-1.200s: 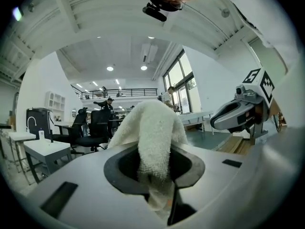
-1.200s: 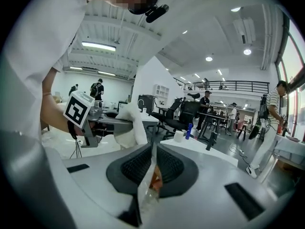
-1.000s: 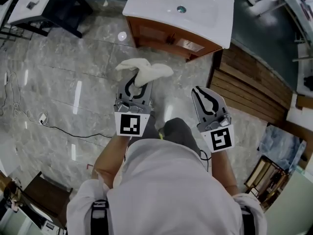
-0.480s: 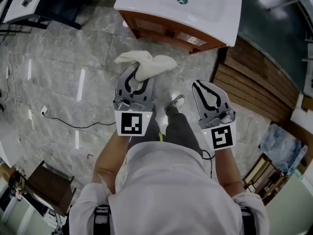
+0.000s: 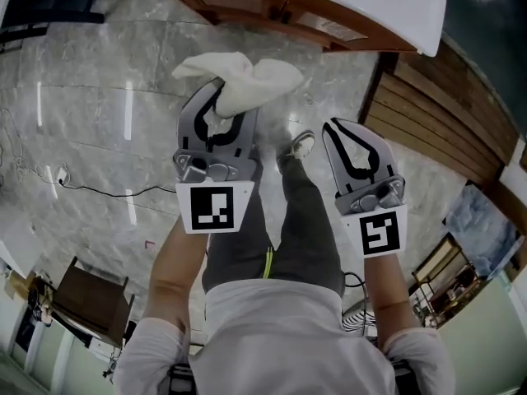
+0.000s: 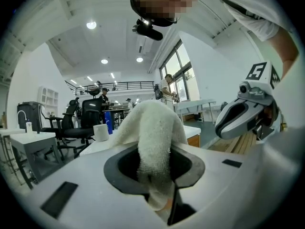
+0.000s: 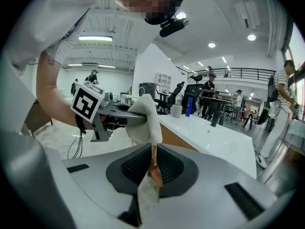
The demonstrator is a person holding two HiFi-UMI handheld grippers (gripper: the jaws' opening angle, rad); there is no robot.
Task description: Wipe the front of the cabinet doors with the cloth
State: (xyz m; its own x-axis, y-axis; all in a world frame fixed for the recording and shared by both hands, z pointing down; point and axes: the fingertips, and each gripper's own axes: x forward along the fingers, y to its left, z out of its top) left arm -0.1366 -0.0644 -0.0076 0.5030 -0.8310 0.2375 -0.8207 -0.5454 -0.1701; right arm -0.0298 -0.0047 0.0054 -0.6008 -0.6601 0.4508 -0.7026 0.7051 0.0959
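Note:
In the head view my left gripper [image 5: 219, 97] is shut on a white terry cloth [image 5: 243, 79], which bunches out past its tips. The cloth [image 6: 153, 132] fills the jaw opening in the left gripper view. My right gripper [image 5: 337, 127] is beside it on the right, shut and holding nothing; its pads meet in the right gripper view [image 7: 153, 149]. The brown wooden cabinet [image 5: 276, 8] under a white sink top [image 5: 412, 11] stands just ahead, a short way beyond the cloth. The right gripper view shows the cloth [image 7: 143, 118] in front of the cabinet's side [image 7: 174, 141].
A slatted wooden platform [image 5: 436, 109] lies to the right of the cabinet. The person's shoe [image 5: 301, 145] is on the marble floor between the grippers. A cable [image 5: 107, 190] runs at left, a dark stool [image 5: 90, 299] at lower left. Chairs, desks and people stand far behind.
The person has walked towards the cabinet, which has slid up to the top edge of the head view. Both grippers rode forward, the left keeping the cloth.

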